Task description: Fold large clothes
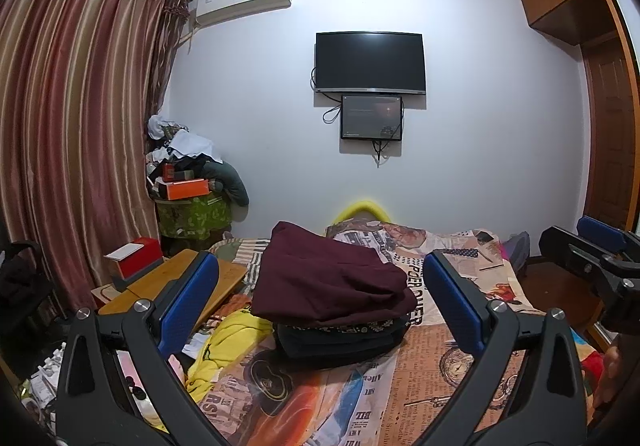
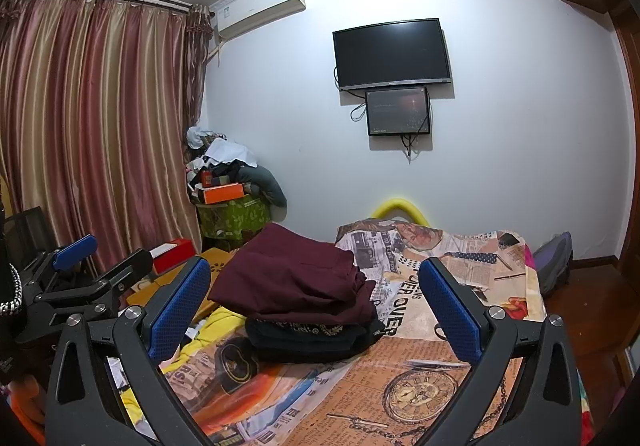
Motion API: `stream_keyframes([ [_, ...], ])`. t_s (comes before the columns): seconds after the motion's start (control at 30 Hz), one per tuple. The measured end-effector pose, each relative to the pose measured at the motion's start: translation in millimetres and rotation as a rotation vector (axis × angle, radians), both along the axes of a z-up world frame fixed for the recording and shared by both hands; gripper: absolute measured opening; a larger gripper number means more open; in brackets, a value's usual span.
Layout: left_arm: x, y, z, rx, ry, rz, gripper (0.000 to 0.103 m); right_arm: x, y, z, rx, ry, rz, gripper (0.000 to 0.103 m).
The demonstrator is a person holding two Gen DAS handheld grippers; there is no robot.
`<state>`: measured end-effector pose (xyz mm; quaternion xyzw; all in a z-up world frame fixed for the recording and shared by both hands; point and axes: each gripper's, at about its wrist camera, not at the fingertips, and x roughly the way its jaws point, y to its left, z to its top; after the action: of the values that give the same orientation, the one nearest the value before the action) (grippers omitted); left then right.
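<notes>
I hold both grippers, left (image 1: 320, 306) and right (image 2: 316, 306), spread and empty above the bed (image 2: 400, 386); maroon garment (image 1: 328, 278) sits folded, stacked for tidiness.

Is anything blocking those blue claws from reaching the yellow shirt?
Nothing visible does. The yellow shirt lies crumpled left of the folded stack, and both the left gripper and right gripper hang open above the bed.

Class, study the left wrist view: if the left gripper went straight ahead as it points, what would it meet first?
Probably the folded maroon garment on top of the clothes stack; the left gripper is open and empty, though depth is unclear.
</notes>
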<state>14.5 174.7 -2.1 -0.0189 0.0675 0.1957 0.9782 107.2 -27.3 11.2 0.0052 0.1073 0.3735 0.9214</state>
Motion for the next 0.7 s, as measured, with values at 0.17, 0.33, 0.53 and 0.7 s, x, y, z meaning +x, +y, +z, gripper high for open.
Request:
stream_keyframes([
  [0.17,2.3,-0.7,1.0,-0.004,0.006,-0.034,0.102,-0.7,-0.8,-0.6,0.000,-0.002,-0.002,0.103],
  [0.33,4.3,-2.1,1.2,-0.004,0.010,-0.039,0.102,-0.5,-1.3,-1.2,0.000,0.001,-0.002,0.103],
  [0.53,6.6,-4.1,1.7,-0.004,0.009,-0.031,0.102,0.4,-1.6,-1.4,-0.001,0.003,-0.003,0.103],
  [0.7,6.2,-3.3,1.9,-0.010,0.005,-0.027,0.102,3.1,-2.1,-2.2,0.000,0.008,-0.006,0.103],
])
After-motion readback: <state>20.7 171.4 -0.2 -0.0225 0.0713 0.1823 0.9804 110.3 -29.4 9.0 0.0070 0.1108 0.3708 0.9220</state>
